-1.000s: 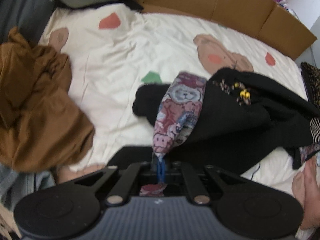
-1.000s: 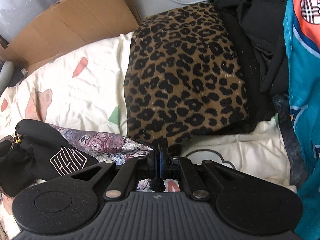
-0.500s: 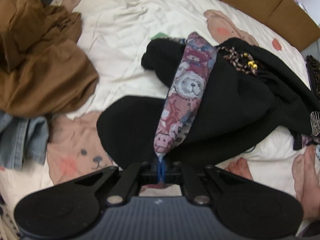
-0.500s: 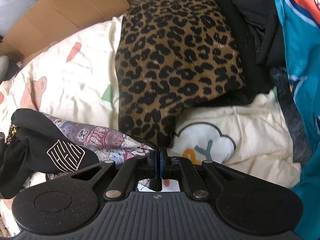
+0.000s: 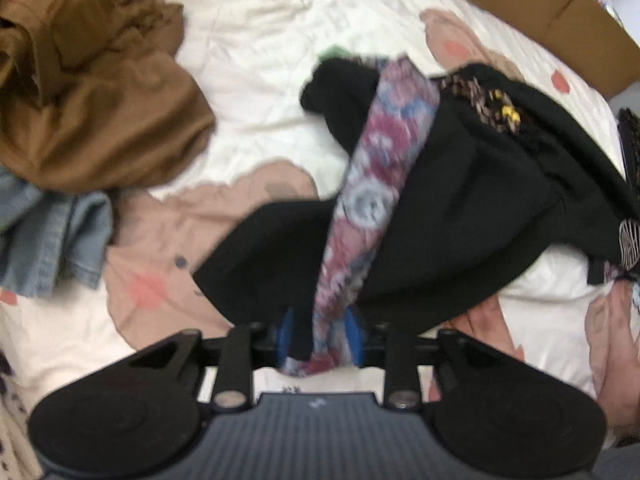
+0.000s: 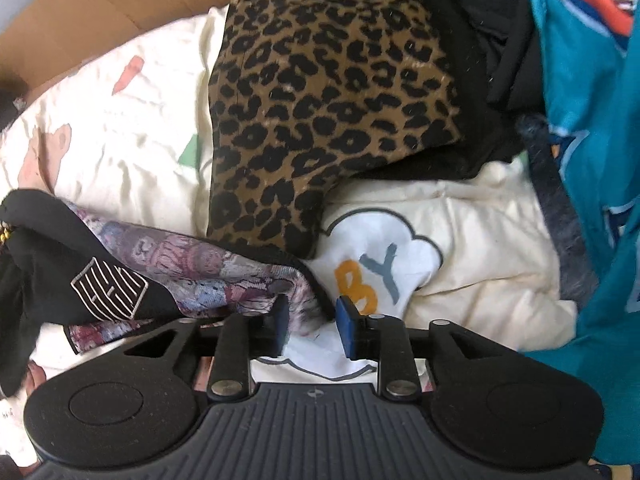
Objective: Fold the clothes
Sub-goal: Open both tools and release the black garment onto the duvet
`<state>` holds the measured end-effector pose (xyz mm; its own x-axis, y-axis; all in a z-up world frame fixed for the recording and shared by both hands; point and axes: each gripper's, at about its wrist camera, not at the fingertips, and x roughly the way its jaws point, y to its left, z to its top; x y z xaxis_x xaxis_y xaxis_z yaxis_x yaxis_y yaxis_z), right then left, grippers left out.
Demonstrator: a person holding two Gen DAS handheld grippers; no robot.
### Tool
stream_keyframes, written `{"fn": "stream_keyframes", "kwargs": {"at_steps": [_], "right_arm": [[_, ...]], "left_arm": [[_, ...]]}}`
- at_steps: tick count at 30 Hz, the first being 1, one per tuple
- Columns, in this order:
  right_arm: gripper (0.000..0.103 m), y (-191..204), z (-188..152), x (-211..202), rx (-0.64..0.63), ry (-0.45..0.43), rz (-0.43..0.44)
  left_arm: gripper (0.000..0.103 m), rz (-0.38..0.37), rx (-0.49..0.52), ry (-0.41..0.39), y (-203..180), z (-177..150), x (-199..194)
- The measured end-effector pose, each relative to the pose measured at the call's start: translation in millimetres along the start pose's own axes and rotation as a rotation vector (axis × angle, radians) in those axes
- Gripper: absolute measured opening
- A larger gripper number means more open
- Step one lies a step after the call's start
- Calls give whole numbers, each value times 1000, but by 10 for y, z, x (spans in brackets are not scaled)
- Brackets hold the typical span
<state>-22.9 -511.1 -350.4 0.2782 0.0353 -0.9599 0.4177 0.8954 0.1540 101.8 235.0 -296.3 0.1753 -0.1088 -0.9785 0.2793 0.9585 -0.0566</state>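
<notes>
Between both grippers' spread fingers lay the black patterned garment [image 5: 460,216], loose on the bedsheet [image 5: 256,56].

Its printed hem sat between the left gripper [image 5: 320,330] pads; the right gripper [image 6: 310,322] gaped at its corner, leopard cloth [image 6: 328,92] at 12 o'clock.

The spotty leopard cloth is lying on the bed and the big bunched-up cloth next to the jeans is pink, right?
Not quite. The bunched-up cloth next to the jeans is brown, not pink; the left wrist view shows it. The pink there is only the bear print on the bedsheet. The leopard cloth does lie on the bed, as the right wrist view shows.
</notes>
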Motion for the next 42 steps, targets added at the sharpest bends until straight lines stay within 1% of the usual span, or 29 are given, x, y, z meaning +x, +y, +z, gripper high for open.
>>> {"fn": "stream_keyframes", "kwargs": {"at_steps": [3, 7, 11, 16, 18, 22, 25, 28, 30, 31, 32, 34, 35, 38, 42], "right_arm": [[34, 103, 113, -61, -22, -29, 16], [34, 248, 266, -138, -52, -69, 39], [34, 471, 452, -177, -92, -102, 67], [34, 786, 665, -112, -158, -129, 128], [34, 907, 731, -79, -180, -139, 151], [34, 1137, 844, 19, -217, -147, 199], [34, 1292, 904, 124, -240, -145, 229], [34, 1447, 964, 230, -263, -142, 259], [34, 1551, 1004, 300, -278, -140, 279], [34, 1603, 1024, 335, -286, -140, 289], [34, 1654, 1044, 370, -293, -139, 299], [34, 1758, 1084, 441, -308, -137, 320], [34, 1810, 1104, 476, -316, -136, 330], [34, 1965, 1164, 581, -339, -133, 360], [34, 2190, 1200, 764, -355, -127, 392]], "left_arm": [[34, 6, 3, -39, 24, 146, -77], [34, -6, 12, -84, -10, 373, -61], [37, -24, 38, -122, -156, 598, -23], [39, -37, 86, -180, -392, 904, -8], [40, -39, 90, -200, -479, 1043, 8], [40, -16, 104, -231, -607, 1310, 58], [40, 3, 60, -250, -639, 1510, 120], [40, 64, 24, -248, -657, 1659, 224], [40, 94, -17, -244, -629, 1729, 297], [44, 111, -36, -245, -618, 1761, 331], [53, 130, -51, -255, -615, 1787, 356], [60, 153, -72, -265, -609, 1838, 411], [60, 159, -85, -265, -603, 1861, 442], [59, 147, -139, -226, -567, 1898, 572], [60, 188, -170, -165, -523, 1902, 745]]}}
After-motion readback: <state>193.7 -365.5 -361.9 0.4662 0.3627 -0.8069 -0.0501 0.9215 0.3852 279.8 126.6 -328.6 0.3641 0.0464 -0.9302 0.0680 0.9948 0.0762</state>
